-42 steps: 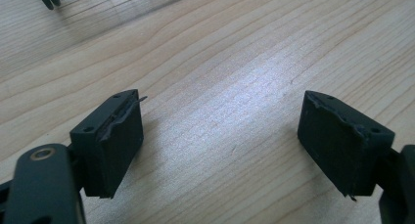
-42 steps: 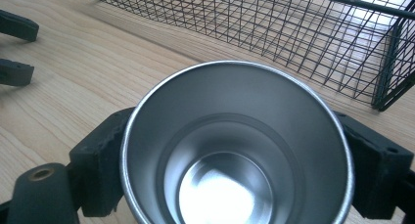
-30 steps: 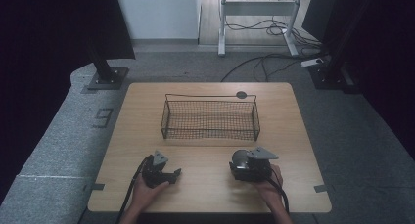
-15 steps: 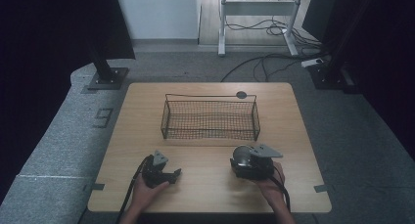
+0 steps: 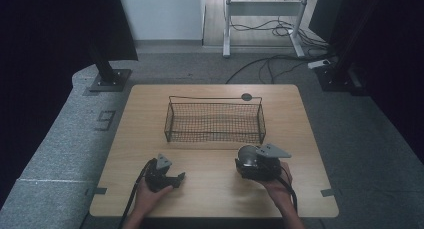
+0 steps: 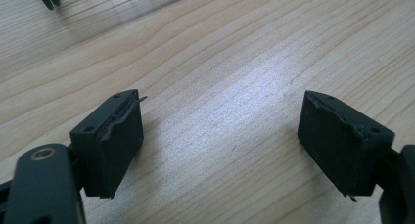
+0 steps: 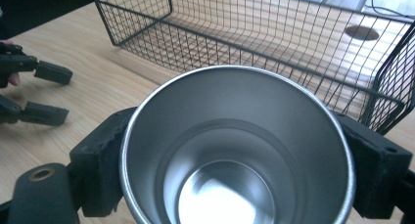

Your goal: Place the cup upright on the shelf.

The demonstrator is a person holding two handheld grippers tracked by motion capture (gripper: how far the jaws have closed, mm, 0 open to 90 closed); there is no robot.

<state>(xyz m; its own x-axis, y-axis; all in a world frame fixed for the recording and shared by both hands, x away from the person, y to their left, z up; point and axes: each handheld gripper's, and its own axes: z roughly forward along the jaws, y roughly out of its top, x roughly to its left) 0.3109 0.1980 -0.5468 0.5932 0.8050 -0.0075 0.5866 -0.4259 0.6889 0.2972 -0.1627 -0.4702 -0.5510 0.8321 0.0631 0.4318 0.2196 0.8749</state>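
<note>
High view: left gripper (image 5: 176, 179) gapes over bare table (image 5: 150, 109); right gripper (image 7: 235, 150) clamps a steel cup (image 7: 235, 150) near the basket (image 5: 215, 121). No writing legible.

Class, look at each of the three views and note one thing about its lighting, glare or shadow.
High view: dim overall, dark surroundings, the table the brightest area. Left gripper view: a pale sheen of glare on the wood between the open jaws. Right gripper view: a bright reflection at the bottom of the steel cup; the wire basket casts a grid shadow.
</note>
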